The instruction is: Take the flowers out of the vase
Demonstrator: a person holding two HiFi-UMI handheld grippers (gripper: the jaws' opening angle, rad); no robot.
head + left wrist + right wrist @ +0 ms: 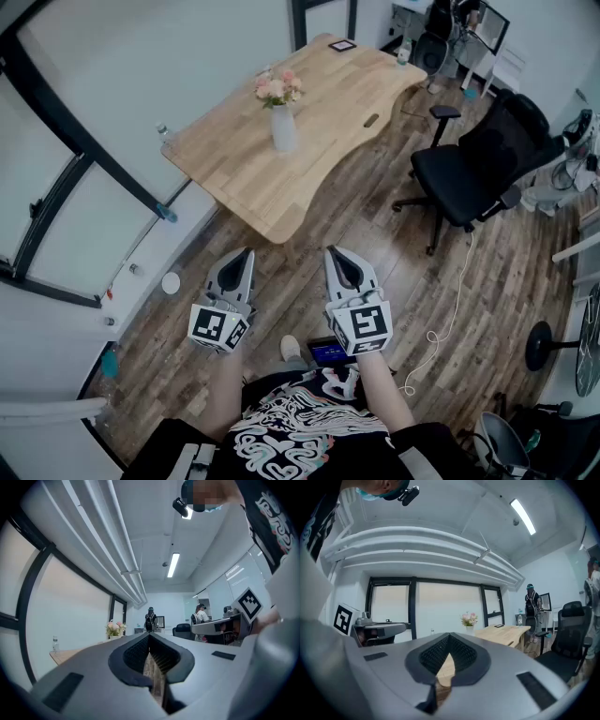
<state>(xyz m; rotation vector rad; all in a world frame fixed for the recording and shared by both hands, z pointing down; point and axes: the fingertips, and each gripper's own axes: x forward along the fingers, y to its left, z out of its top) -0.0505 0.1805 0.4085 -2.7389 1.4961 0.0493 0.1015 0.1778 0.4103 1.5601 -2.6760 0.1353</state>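
Progress nil: wooden table (309, 159), white vase (284, 131) upright on it, pink flowers (278, 88) standing in the vase, none lifted out; approach, grasp and withdrawal all remain. Left gripper (245, 255) and right gripper (335, 253), side by side over the floor (375, 281), each level with jaws closed on nothing. Vase and flowers well apart from both, at one o'clock of the left and eleven o'clock of the right in the head view.
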